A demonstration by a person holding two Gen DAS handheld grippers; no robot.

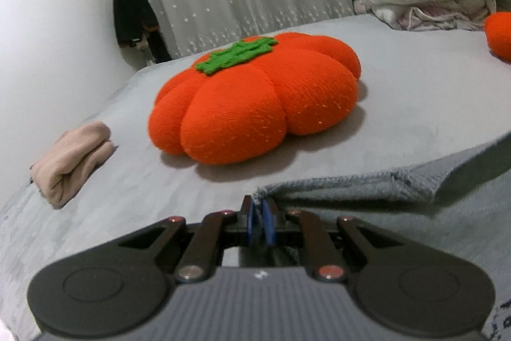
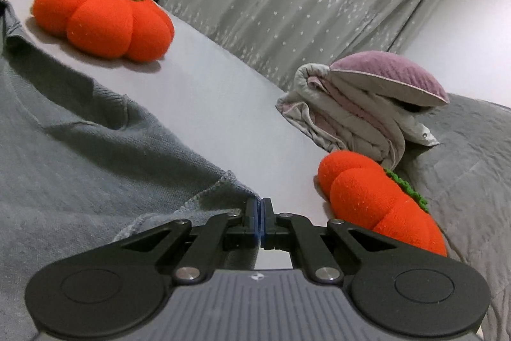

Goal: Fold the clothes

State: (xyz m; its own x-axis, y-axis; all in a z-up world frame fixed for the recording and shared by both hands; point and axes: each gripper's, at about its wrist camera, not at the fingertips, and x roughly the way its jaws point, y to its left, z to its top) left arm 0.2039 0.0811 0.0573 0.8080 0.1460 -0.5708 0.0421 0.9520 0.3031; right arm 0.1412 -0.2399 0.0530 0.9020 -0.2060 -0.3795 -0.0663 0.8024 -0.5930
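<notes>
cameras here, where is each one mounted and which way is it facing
Left wrist view: sits on the left gripper, looking along its fingers across the grey bed sheet at a big orange pumpkin-shaped cushion and a folded beige cloth; the jaws are shut on the edge of the grey knitted sweater.
Right wrist view: sits on the right gripper, facing the star-dotted grey curtain, a pile of folded bedding and a second orange cushion; jaws shut on the sweater's hem.
Shared: sweater, big cushion, curtain, bedding.

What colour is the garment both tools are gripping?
Blue-grey knit sweater, clearest in the right wrist view.
</notes>
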